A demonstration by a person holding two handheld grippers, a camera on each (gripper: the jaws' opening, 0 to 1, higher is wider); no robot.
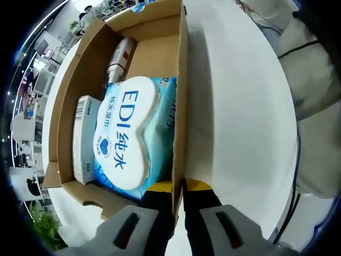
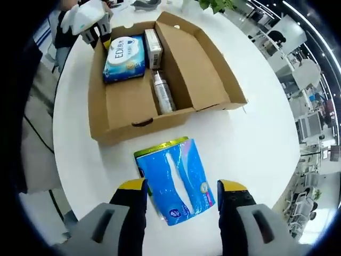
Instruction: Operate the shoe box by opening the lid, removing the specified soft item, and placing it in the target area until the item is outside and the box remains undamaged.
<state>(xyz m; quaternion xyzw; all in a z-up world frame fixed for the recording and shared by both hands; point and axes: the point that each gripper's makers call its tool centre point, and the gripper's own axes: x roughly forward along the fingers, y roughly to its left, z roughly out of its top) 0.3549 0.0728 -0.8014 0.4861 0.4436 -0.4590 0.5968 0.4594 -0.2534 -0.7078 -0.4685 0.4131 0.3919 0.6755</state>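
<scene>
Near the bottom middle of the right gripper view, the blue tissue pack (image 2: 176, 181) lies on the white surface (image 2: 266, 160), outside the shoe box (image 2: 128, 101) and between the spread jaws of the right gripper (image 2: 181, 200), which do not touch it. The box stands open in the upper part of that frame, with a wet wipes pack (image 2: 125, 57), a small carton (image 2: 153, 47) and a spray bottle (image 2: 162, 92) inside. At the bottom of the left gripper view, the left gripper (image 1: 178, 200) has its jaws pinching the cardboard side wall (image 1: 181, 106). I think the risk is there: a strong pull or twist could bend or tear this thin wall, or drag the box onto the tissue pack.
</scene>
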